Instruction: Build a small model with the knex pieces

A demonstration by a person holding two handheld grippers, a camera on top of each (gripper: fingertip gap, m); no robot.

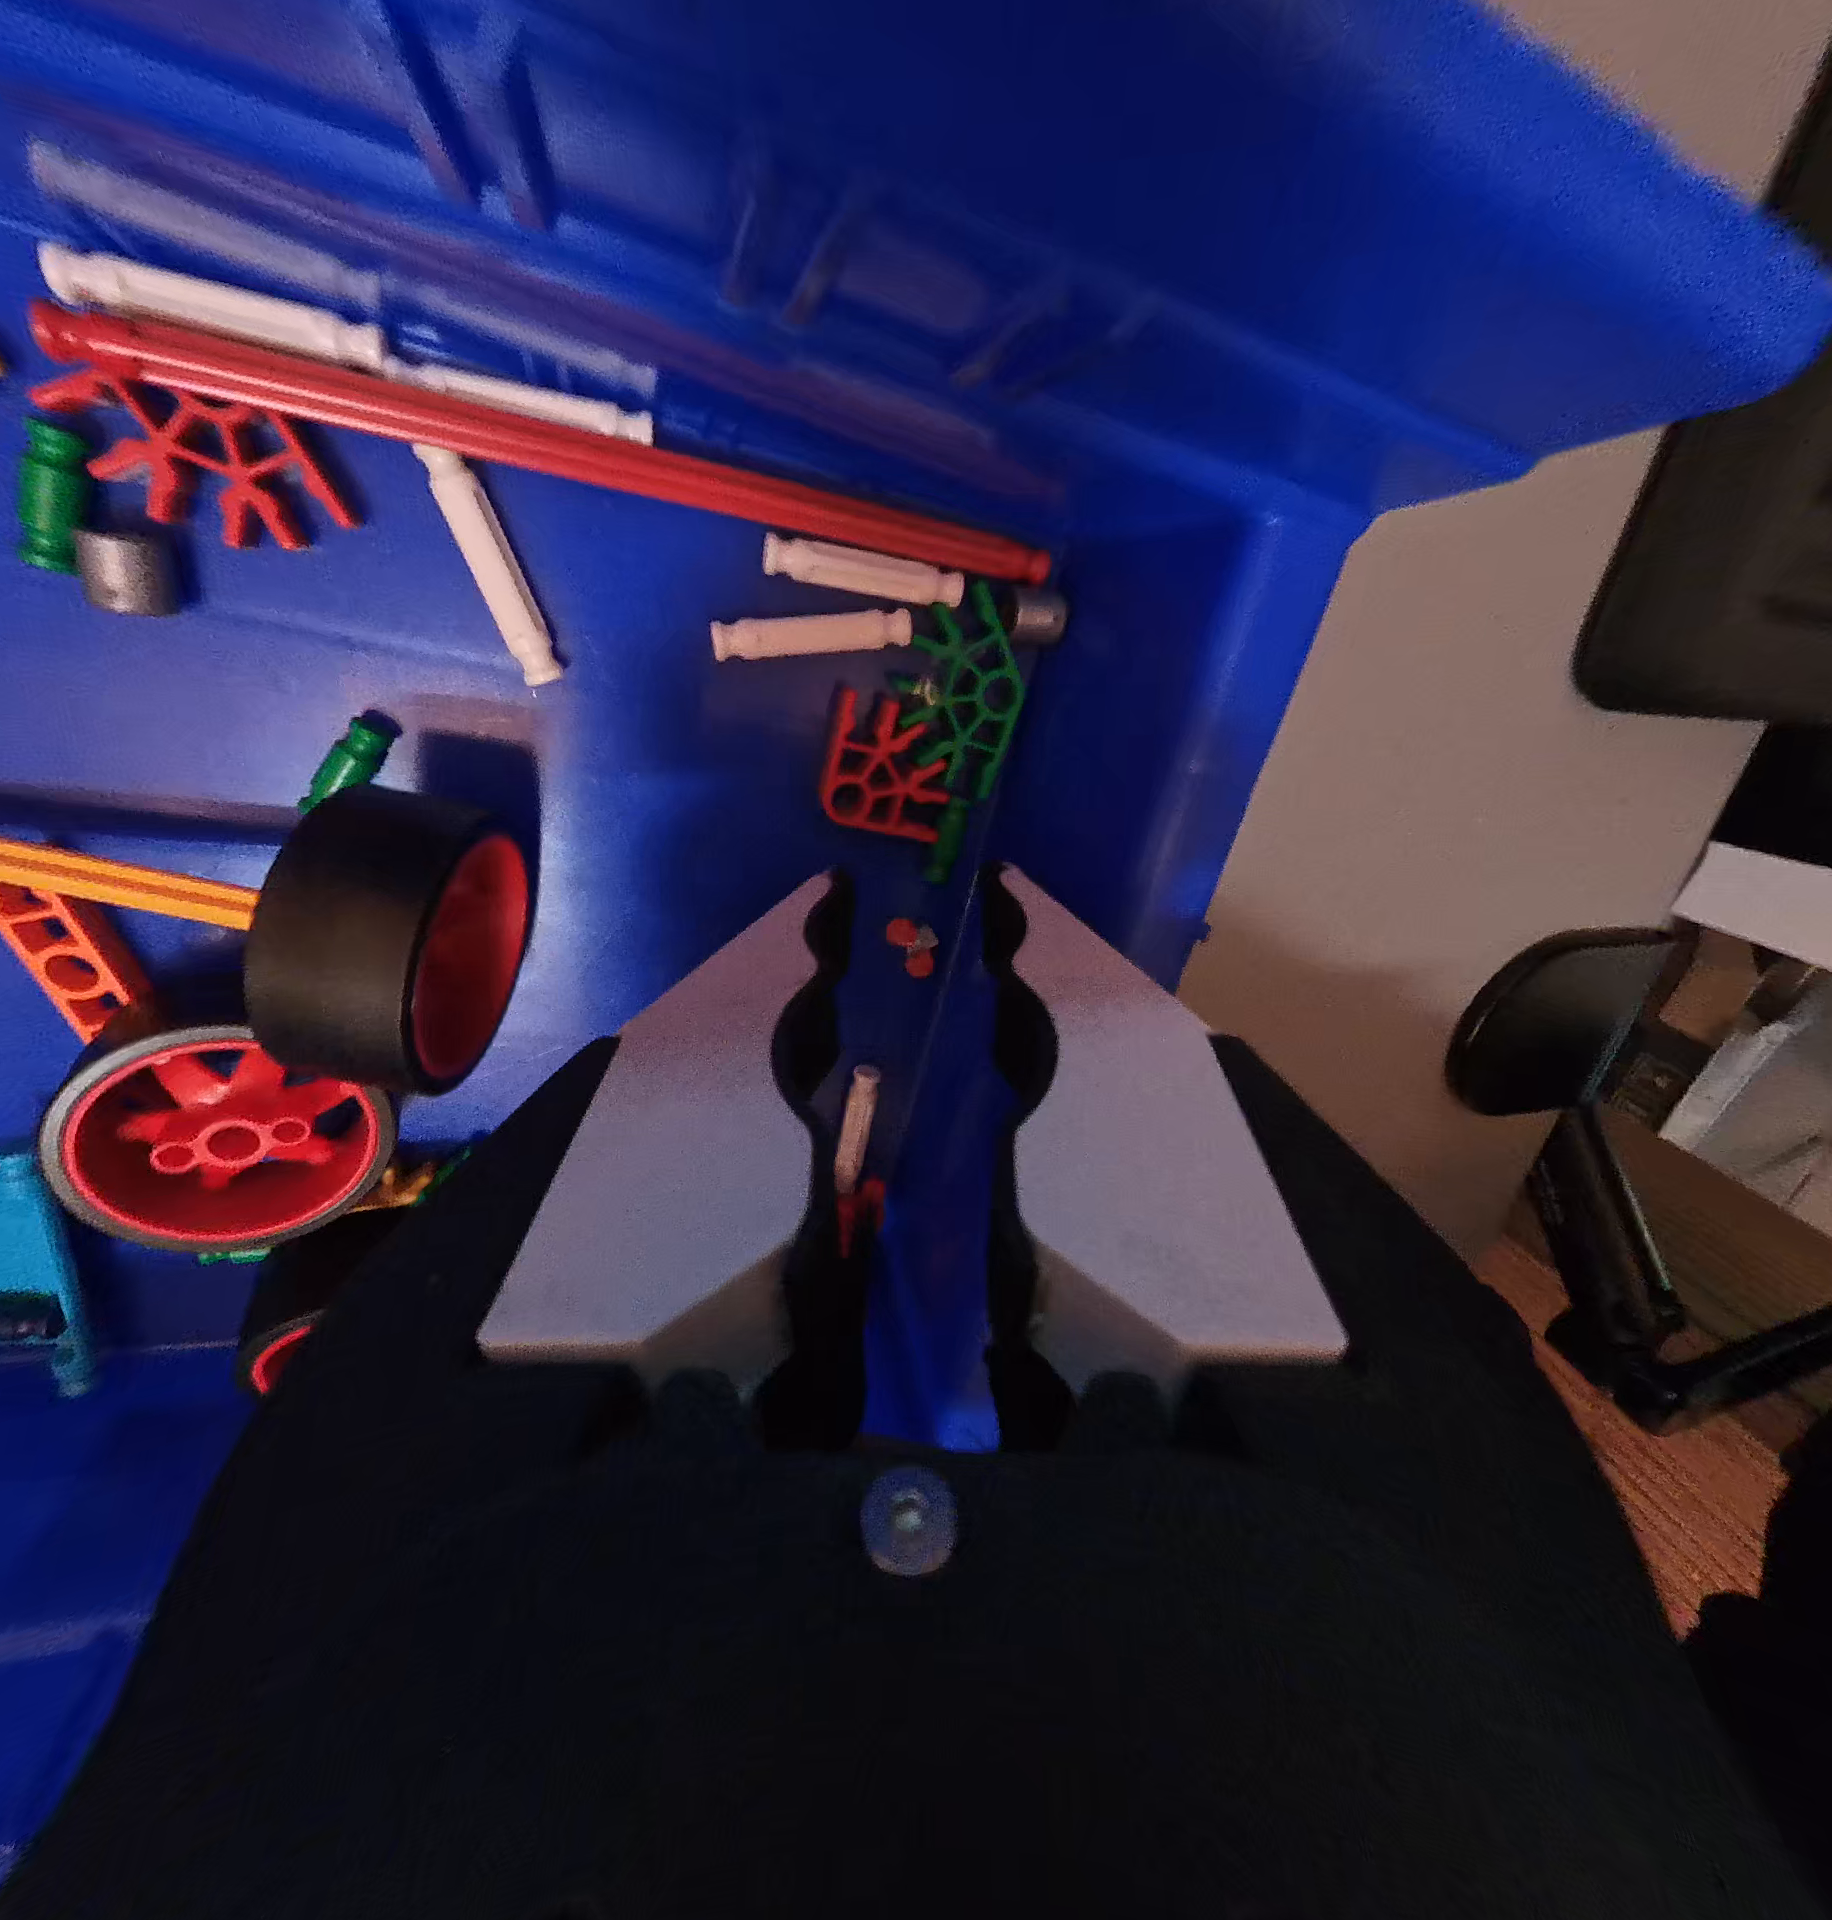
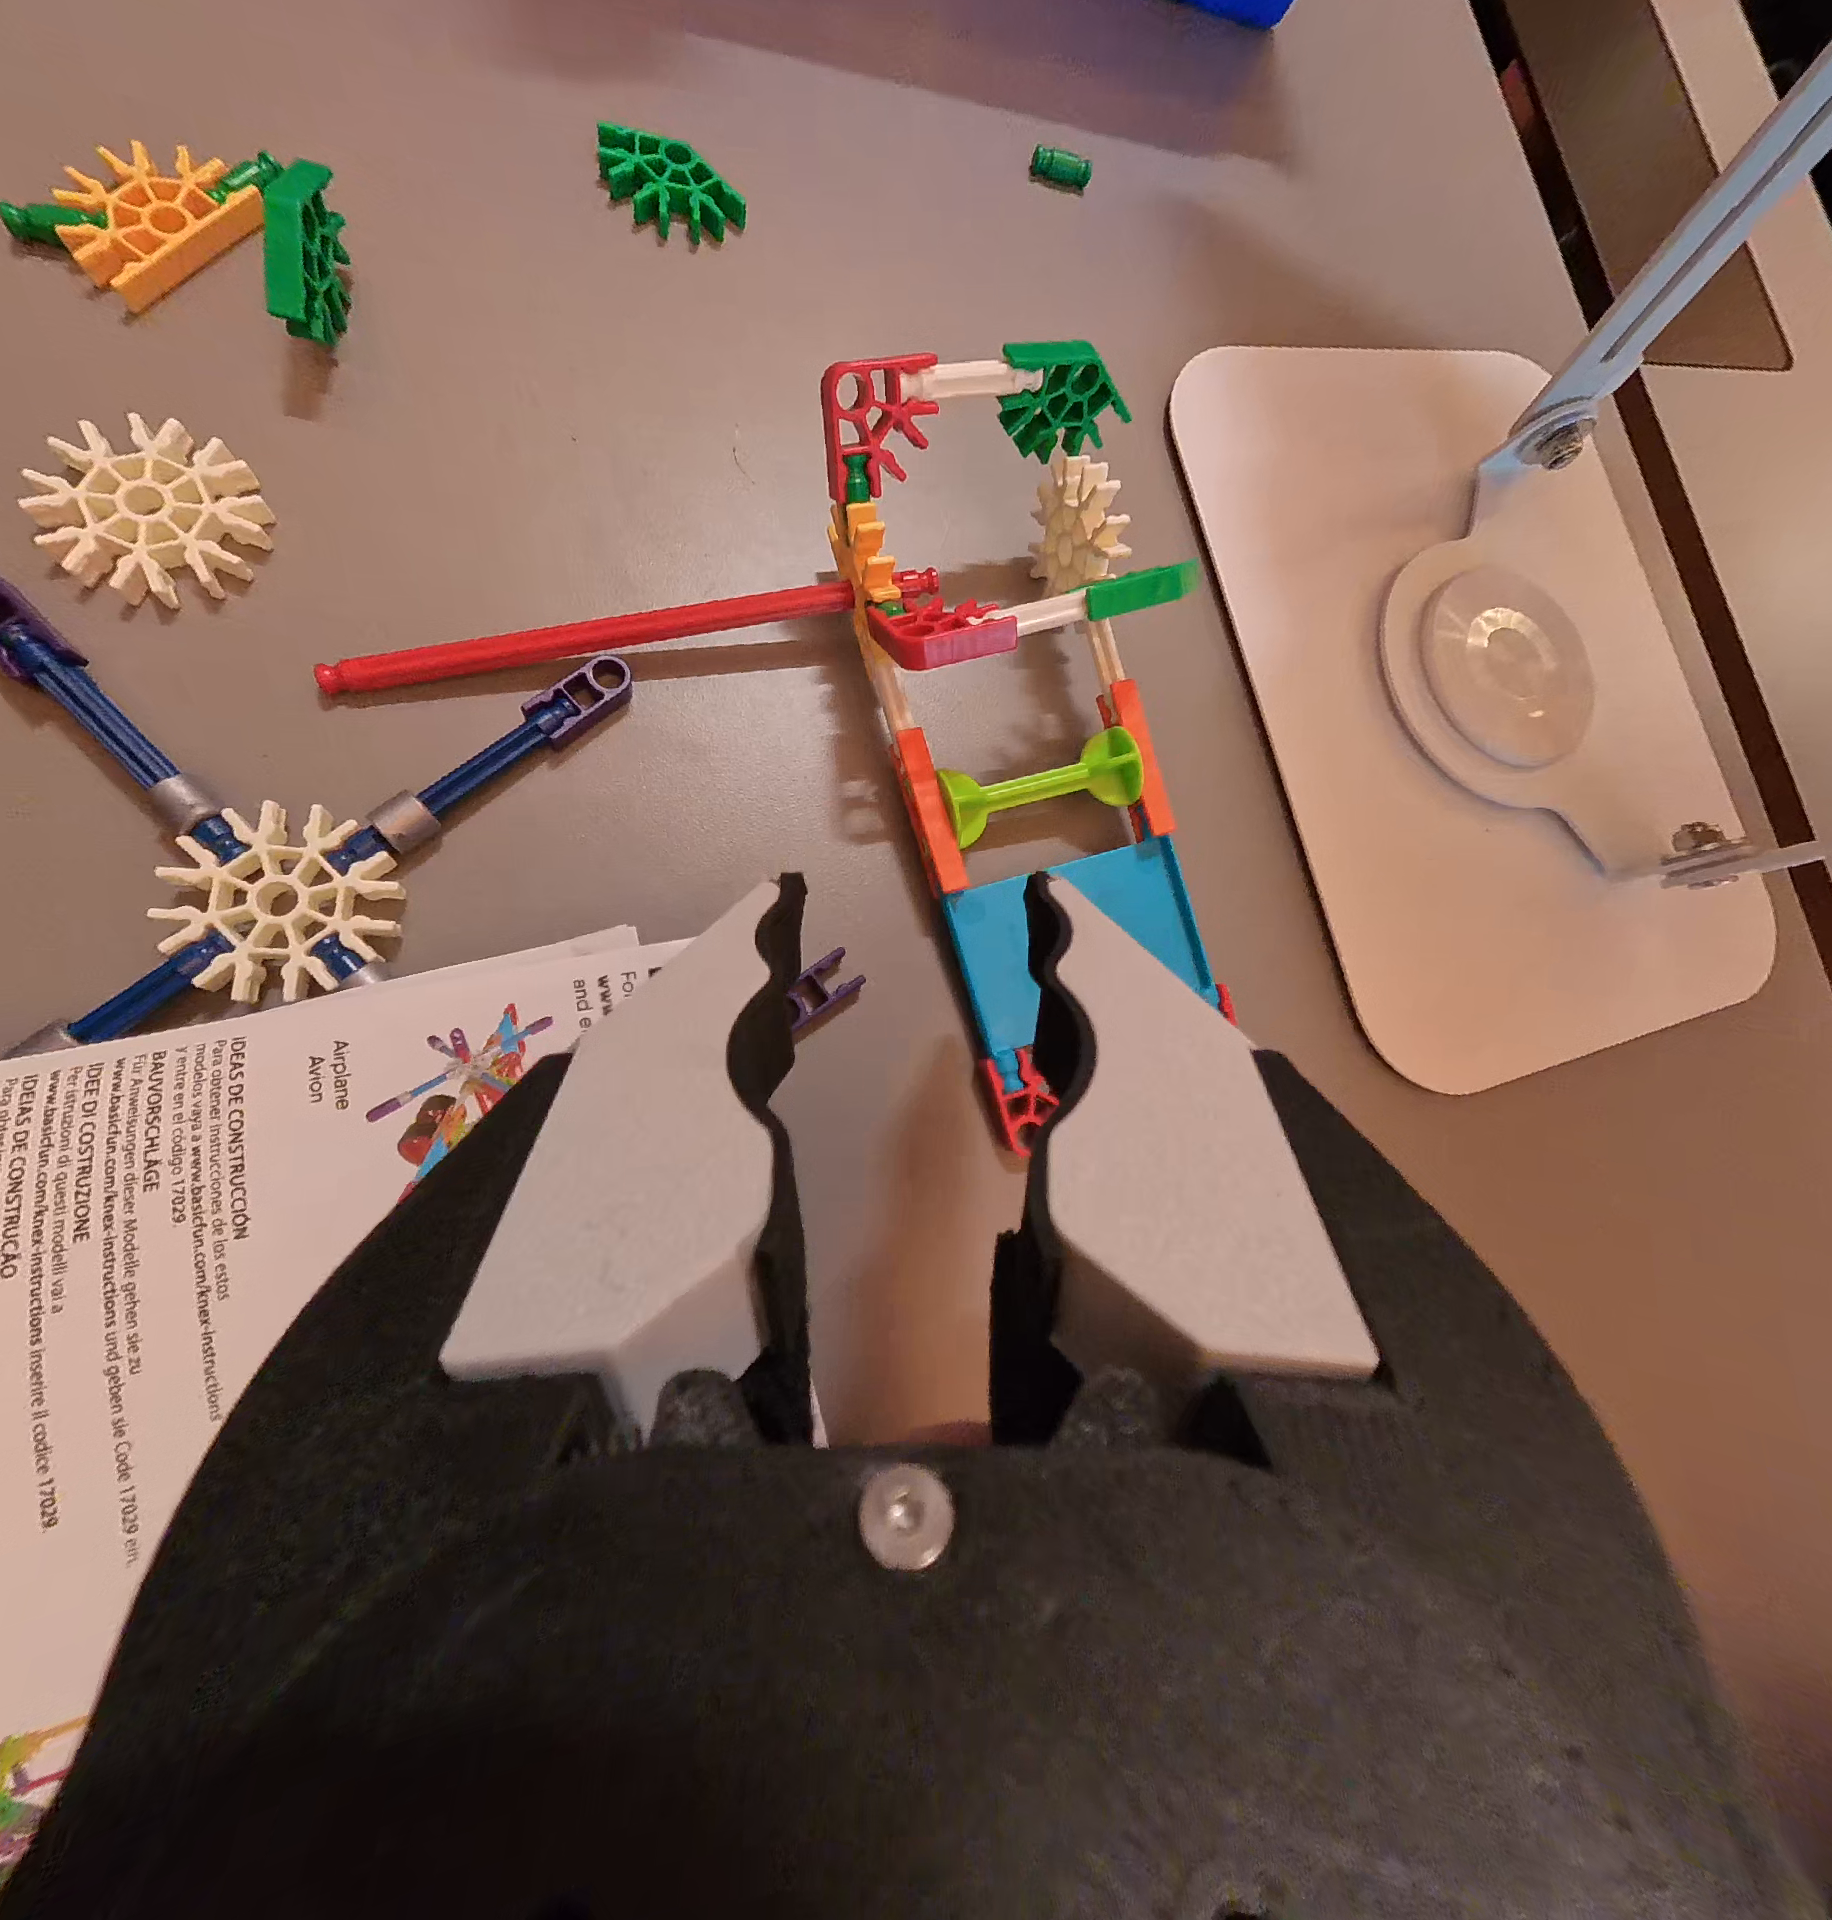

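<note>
Filling most of the left wrist view, a big blue plastic bin (image 1: 1151, 343) holds loose construction-toy pieces. The left gripper (image 1: 917, 894) hangs over the bin's right wall, its fingers spread and holding nothing. A long red rod (image 1: 538, 442) lies along the far wall; a black tyre with red hub (image 1: 392, 935) stands near the left fingertip.

On the grey table (image 2: 579, 436), the right gripper (image 2: 917, 894) is spread and empty, just beside the near end of a multicoloured rod-and-connector frame (image 2: 1005, 644). The frame's long axis runs away from the gripper. A white lamp base (image 2: 1307, 520) stands to its right, a printed instruction sheet (image 2: 216, 1195) to its left.
</note>
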